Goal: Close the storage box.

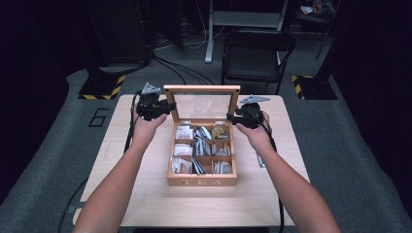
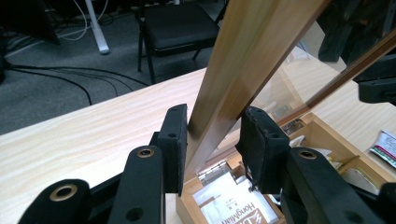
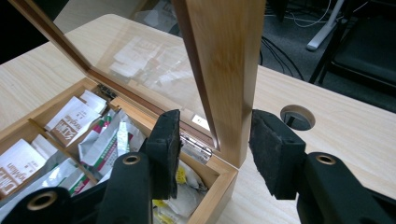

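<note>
Each hand-held gripper (image 2: 212, 135) (image 3: 215, 140) stands open astride the lid (image 1: 202, 89)'s stiff wooden frame; avoid its fragile glass pane (image 1: 202, 106).

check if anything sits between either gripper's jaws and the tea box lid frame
Nothing visible does. The left gripper straddles one side rail of the upright lid, its jaws open around the wood. The right gripper straddles the other rail the same way, with small gaps. The tea bags lie below in the tea box.
</note>
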### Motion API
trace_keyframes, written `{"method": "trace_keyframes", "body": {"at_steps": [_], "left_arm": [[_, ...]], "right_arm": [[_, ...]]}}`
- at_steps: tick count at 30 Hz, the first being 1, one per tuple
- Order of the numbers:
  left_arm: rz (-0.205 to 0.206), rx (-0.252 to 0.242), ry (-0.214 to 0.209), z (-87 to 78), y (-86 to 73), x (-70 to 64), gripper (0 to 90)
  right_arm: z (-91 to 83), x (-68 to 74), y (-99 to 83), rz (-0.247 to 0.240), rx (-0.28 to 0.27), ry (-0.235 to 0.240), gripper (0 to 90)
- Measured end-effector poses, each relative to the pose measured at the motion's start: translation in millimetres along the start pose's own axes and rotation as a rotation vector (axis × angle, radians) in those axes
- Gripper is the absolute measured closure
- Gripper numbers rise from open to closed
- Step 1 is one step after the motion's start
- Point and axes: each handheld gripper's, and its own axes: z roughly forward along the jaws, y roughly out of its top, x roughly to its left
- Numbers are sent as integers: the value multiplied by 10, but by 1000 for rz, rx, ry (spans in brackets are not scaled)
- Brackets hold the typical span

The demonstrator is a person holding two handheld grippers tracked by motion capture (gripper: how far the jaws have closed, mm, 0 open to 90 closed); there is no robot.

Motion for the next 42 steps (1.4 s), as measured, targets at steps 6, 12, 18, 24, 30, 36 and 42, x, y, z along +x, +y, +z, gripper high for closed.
{"method": "trace_keyframes", "body": {"at_steps": [6,12,18,24,30,36,42], "left_arm": [[3,8,1,-20,-9,-18,624],[-11,-13,-8,-52,-76,-47,619],[-29,-9,-28,-87,-122,-59,614],[-24,-7,-29,-109,-151,-76,611],[-4,8,-35,-144,-185,-89,609],[-19,22,-59,-164,-216,-81,598],[16,33,-50,-185,-220,-105,593]], "right_arm": [[-146,47,88,-33,-10,-18,527],[-304,109,173,-83,-31,-33,516],[-417,165,256,-121,-40,-32,513],[-482,190,309,-138,-48,-33,524],[-549,236,311,-129,-27,-12,558],[-616,251,312,-133,-27,3,611],[-632,256,299,-142,-14,12,611]]}}
